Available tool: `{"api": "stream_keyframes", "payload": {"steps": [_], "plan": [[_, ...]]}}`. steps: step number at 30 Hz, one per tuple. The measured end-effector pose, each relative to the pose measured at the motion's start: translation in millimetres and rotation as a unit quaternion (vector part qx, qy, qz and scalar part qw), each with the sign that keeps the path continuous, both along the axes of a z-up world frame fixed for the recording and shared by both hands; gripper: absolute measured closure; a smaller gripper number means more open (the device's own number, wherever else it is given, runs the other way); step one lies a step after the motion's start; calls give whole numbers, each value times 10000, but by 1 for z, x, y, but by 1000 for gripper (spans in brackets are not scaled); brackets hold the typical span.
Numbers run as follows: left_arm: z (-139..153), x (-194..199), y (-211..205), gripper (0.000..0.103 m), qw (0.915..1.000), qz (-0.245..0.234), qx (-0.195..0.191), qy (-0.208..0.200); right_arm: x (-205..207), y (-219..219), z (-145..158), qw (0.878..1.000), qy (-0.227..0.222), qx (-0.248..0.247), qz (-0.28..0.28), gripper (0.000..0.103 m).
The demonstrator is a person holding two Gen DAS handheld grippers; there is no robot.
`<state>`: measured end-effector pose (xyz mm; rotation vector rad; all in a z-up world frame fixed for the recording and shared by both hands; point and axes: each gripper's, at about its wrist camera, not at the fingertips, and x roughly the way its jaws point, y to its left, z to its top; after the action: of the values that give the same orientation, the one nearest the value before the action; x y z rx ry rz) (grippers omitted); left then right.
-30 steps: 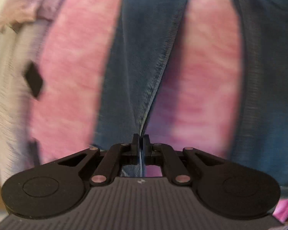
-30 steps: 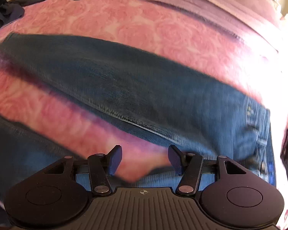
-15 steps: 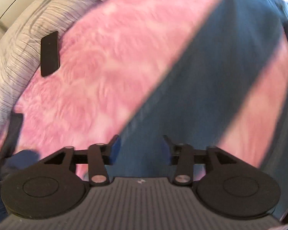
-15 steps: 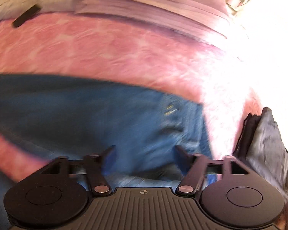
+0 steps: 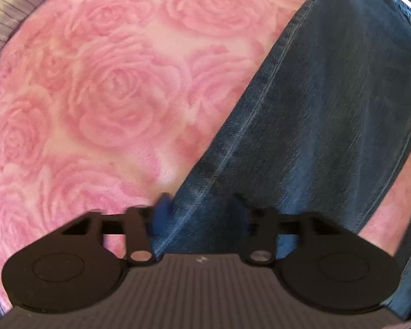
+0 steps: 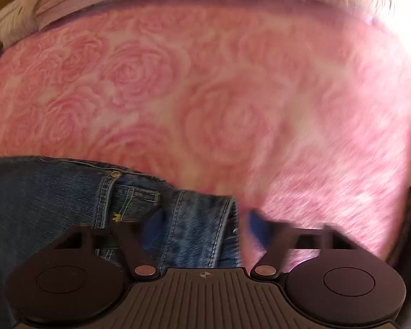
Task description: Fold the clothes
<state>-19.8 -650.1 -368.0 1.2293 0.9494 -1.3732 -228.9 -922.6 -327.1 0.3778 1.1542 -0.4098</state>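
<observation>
Right wrist view: both hand-held grippers gape wide over the jeans (image 6: 54,192) — right hand-held gripper (image 6: 202,216) should bite the waistband corner squarely, left hand-held gripper (image 5: 200,205) the leg seam.

We see both wrist views looking down close over the pink blanket (image 5: 109,104); left faces a jeans (image 5: 328,126) leg, right the waistband; both share jeans and blanket.

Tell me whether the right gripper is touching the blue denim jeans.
Cannot tell. In the right wrist view the right gripper stands open astride the blue denim jeans waistband, but motion blur hides any contact or gap.
</observation>
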Motion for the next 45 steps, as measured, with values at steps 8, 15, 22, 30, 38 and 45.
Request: {"api": "stream_keyframes", "payload": {"steps": [8, 15, 22, 30, 38, 45], "plan": [[19, 0, -22, 91, 9973, 183, -435, -568, -7, -15, 12, 9998, -147, -76, -104, 71], [47, -17, 2, 66, 9898, 792, -628, -1003, -29, 27, 37, 9932, -183, -1041, -498, 48], [70, -104, 74, 56, 9971, 662, -375, 17, -93, 123, 81, 9975, -459, -506, 187, 48], [31, -142, 161, 55, 9993, -73, 325, 151, -69, 322, 63, 9234, -509, -269, 3796, 48], [16, -92, 222, 53, 9988, -25, 250, 417, -22, 378, 4, 8189, 779, -779, 5632, 70], [19, -66, 260, 53, 9977, 529, -36, 415, 20, 333, 10, 9087, 772, -542, 4066, 83]]}}
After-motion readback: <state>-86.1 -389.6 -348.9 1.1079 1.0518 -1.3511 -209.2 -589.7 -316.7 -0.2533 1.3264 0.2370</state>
